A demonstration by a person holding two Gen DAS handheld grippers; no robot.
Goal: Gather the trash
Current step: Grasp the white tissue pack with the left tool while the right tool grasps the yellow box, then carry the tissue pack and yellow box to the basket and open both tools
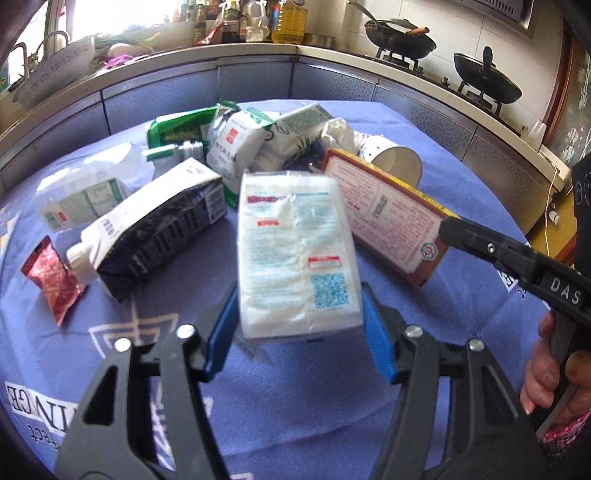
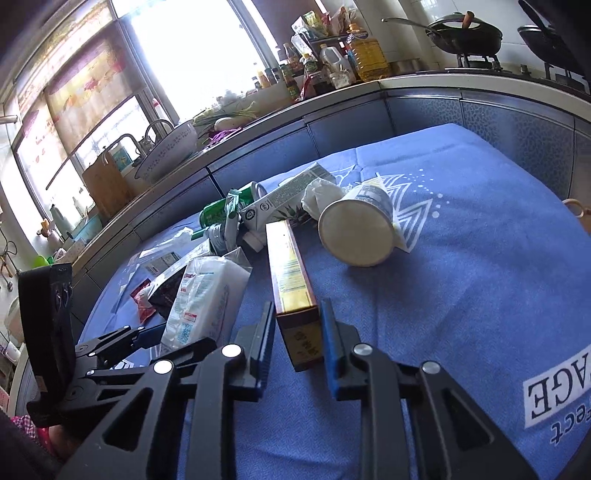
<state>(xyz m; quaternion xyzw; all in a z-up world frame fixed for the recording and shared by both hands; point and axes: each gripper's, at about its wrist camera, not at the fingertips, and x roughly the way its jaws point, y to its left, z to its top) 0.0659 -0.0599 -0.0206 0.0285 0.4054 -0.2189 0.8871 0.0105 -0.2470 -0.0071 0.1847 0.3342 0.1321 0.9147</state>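
Observation:
Trash lies on a blue cloth (image 1: 461,206). My left gripper (image 1: 299,317) is shut on a white tissue pack (image 1: 297,251), its blue pads pressing both sides; the pack also shows in the right wrist view (image 2: 203,299). My right gripper (image 2: 298,336) is shut on the near end of a flat red and gold box (image 2: 291,280), which also shows in the left wrist view (image 1: 388,214). A black and white pouch (image 1: 155,229), a red wrapper (image 1: 51,278), a paper cup (image 2: 356,230), cartons (image 1: 299,129) and a green can (image 2: 225,208) lie beyond.
Blue kitchen cabinets (image 1: 255,81) curve behind the table. The counter holds an oil bottle (image 1: 288,20), sauce bottles, a large bowl (image 2: 170,155) by the sink, and two woks (image 1: 400,38) on the stove at the right.

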